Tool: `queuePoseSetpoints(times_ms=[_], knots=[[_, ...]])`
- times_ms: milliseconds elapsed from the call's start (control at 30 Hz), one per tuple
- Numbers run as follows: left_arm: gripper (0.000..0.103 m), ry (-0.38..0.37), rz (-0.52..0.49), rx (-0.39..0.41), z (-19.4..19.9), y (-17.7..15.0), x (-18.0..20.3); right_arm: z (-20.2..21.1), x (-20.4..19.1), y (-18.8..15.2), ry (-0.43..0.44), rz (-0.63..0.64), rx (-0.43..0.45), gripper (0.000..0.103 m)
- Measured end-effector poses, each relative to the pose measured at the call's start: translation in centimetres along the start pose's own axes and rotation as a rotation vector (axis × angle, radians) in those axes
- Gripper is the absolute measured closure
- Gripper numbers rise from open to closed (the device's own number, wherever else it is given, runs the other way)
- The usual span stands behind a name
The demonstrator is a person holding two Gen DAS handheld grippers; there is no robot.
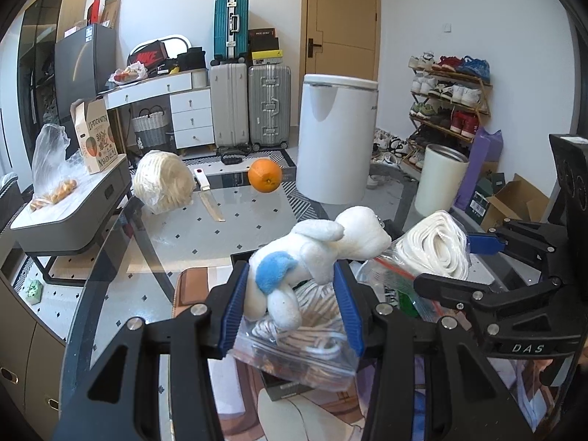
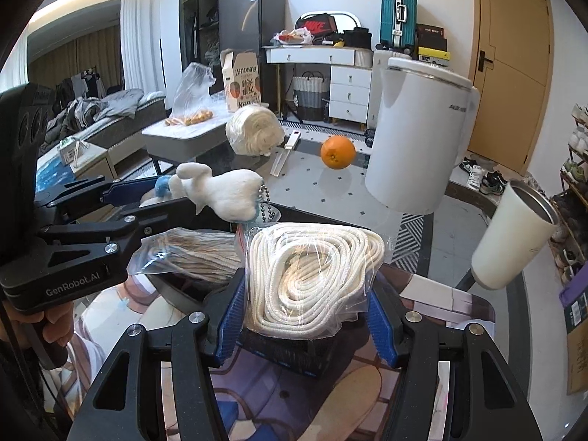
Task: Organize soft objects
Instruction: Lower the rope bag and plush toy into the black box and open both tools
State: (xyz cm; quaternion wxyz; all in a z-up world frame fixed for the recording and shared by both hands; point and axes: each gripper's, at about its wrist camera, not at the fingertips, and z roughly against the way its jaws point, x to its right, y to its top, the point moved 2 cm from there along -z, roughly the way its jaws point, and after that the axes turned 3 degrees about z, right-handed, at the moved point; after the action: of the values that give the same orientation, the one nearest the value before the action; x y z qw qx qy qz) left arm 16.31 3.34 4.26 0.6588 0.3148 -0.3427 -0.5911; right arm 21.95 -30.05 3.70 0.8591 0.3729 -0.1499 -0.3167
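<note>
In the left wrist view my left gripper [image 1: 290, 275] is shut on a white plush toy [image 1: 319, 246] with a blue patch, its blue pads pressing on the toy's body. Under the toy a clear bag of striped rope [image 1: 305, 334] lies in a dark box [image 1: 290, 389]. To the right, my right gripper [image 1: 455, 261] holds a clear bag of coiled white rope [image 1: 441, 246]. In the right wrist view the right gripper [image 2: 307, 290] is shut on that white rope bag [image 2: 312, 279], above the dark box [image 2: 286, 360]. At the left, the left gripper [image 2: 158, 194] carries the plush toy [image 2: 228, 191].
On the glass table [image 1: 183, 228] farther off lie an orange [image 1: 264, 175], a knife [image 1: 211, 202] and a ball of white cord [image 1: 163, 180]. A tall white drum [image 1: 336, 136] and a cream tumbler [image 1: 439, 183] stand at the right. A printed mat lies under the box.
</note>
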Motion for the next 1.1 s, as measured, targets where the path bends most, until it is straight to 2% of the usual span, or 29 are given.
queuePoseSetpoints(times_ms=[467,633,867,1000,1100], knots=[[0.058,0.004,-0.018,-0.075,-3.2,-0.5,0.3,-3.1,-0.4,1.1,-0.012,0.079,-0.074,0.043],[0.058,0.007,-0.037,-0.094,-3.7,-0.9,0.5,-3.5,-0.9,1.1,-0.011,0.114,-0.086,0.040],[0.058,0.002,-0.038,-0.103,-3.8,-1.0,0.4,-4.1,-1.2,1.1,0.035,0.127,-0.099,0.040],[0.054,0.004,-0.023,-0.101,-3.6,-1.0,0.4,-3.7,-1.3,1.0,0.053,0.124,-0.089,0.031],[0.043,0.000,-0.019,-0.089,-2.9,-0.9,0.5,-2.2,-1.2,1.0,0.059,0.127,-0.042,0.021]])
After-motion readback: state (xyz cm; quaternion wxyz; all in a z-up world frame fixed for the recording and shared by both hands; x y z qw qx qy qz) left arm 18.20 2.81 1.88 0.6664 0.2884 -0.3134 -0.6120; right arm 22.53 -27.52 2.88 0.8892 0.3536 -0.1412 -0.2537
